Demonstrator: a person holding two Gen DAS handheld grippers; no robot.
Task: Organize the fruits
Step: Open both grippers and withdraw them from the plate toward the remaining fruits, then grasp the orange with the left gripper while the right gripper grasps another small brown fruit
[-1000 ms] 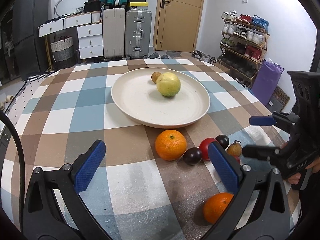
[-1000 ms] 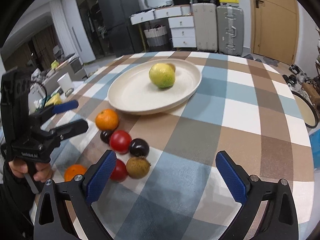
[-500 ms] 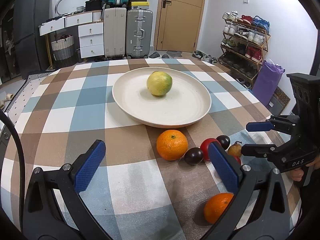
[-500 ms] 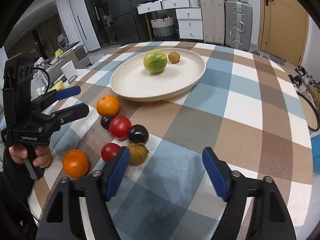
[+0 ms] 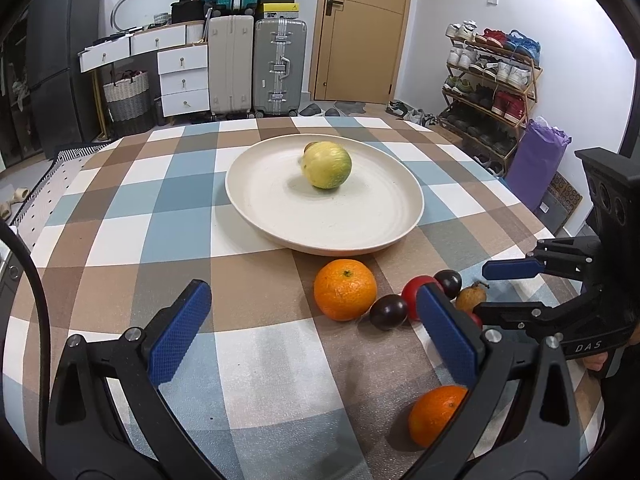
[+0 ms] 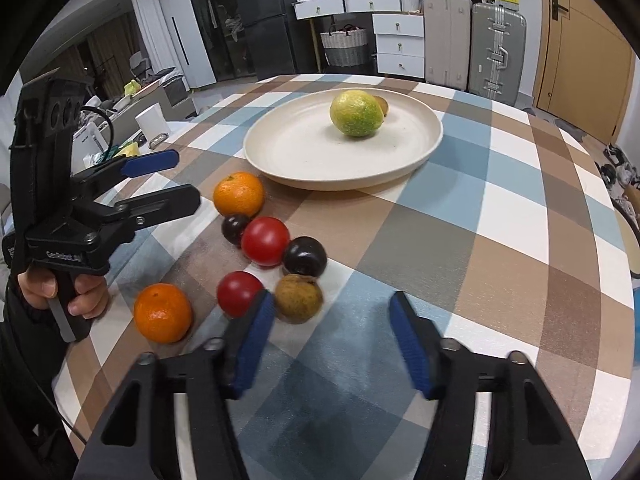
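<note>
The plate [image 6: 280, 160] is sitting mid-desk [image 6: 500, 220], carrying a yellow-green fruit [image 6: 356, 114]. Nearer the right tool [image 6: 332, 324], gaping empty, the brown fruit [image 6: 298, 298] is lying just ahead, stem up. The left tool [image 5: 312, 328] is hovering open.

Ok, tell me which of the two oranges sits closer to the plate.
The orange just off the plate rim, touching a dark plum. The other orange lies apart, at the cluster's near end.

Bright, even indoor light; soft shadows pool under the fruit [image 6: 265, 241]. Both views bulge fisheye-style, black vignette in the corners. Right gripper [image 6: 332, 338] fingers are motion-blurred from 5 to 7 o'clock
</note>
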